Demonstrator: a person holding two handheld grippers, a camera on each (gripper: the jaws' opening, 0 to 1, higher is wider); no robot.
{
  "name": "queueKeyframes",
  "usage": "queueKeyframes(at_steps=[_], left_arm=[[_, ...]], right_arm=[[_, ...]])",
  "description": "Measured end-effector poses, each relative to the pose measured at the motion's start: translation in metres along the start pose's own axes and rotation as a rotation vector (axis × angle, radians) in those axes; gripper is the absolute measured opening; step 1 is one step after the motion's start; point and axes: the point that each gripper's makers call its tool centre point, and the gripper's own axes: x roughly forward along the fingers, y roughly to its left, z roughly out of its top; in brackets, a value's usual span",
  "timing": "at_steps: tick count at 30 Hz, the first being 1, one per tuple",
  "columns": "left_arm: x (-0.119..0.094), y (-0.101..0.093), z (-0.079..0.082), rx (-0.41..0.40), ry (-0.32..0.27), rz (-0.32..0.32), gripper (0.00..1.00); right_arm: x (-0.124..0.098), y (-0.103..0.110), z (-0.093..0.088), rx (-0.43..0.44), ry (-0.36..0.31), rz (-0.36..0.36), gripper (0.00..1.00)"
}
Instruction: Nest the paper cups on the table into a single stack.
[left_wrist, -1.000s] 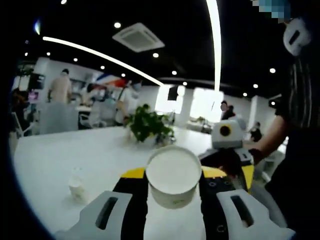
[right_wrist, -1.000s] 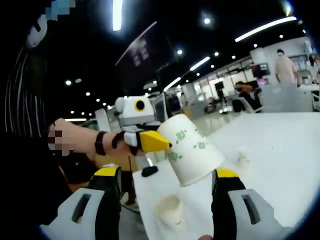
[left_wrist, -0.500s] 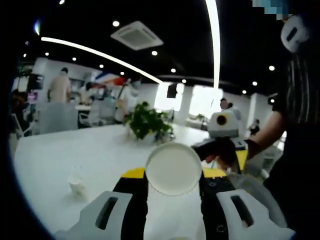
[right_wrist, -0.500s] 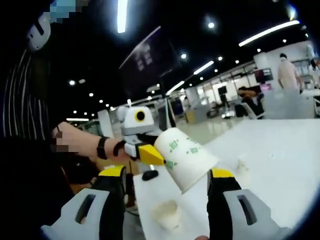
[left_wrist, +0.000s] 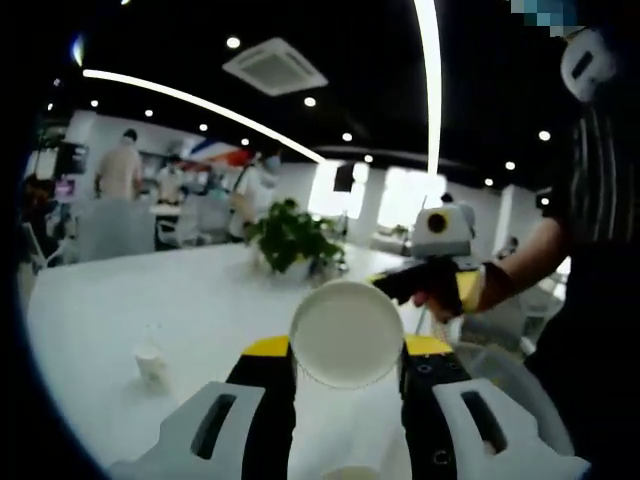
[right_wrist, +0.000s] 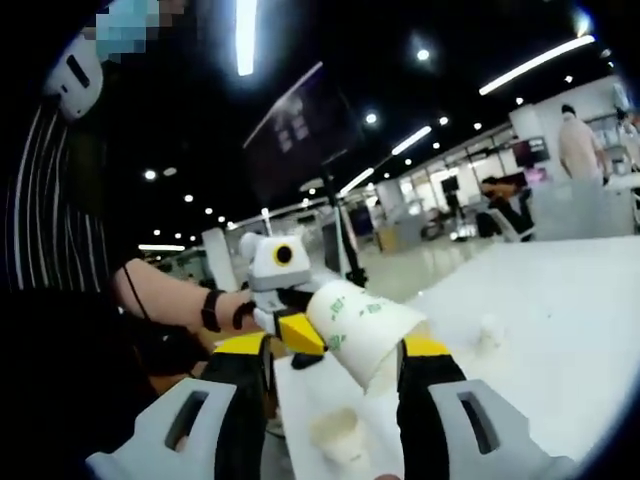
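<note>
A white paper cup with green print sits between my left gripper's yellow-tipped jaws, which are shut on it; its round end faces the camera. In the right gripper view the same cup is tilted, with the left gripper gripping it from the left. It lies between the wide-apart jaws of my right gripper, close to the right-hand one. A second cup stands on the table below. The right gripper, held by a gloved hand, hangs just right of the cup in the left gripper view.
A white table spreads out below, with a small cup on it at the left and a potted plant at its far side. Another small item stands on the table. People stand in the background.
The held cup has tipped so its round end faces the left camera. The right gripper has come closer to the cup, and its jaws have narrowed somewhat around it.
</note>
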Motion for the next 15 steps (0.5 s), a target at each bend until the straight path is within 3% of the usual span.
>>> queueKeyframes(at_steps=[15], left_arm=[[-0.0019,-0.0006,-0.0018,-0.004,-0.002,-0.015,0.37]], right_arm=[[-0.0022,-0.0007,0.0087,0.037,-0.015,0.045,0.28]])
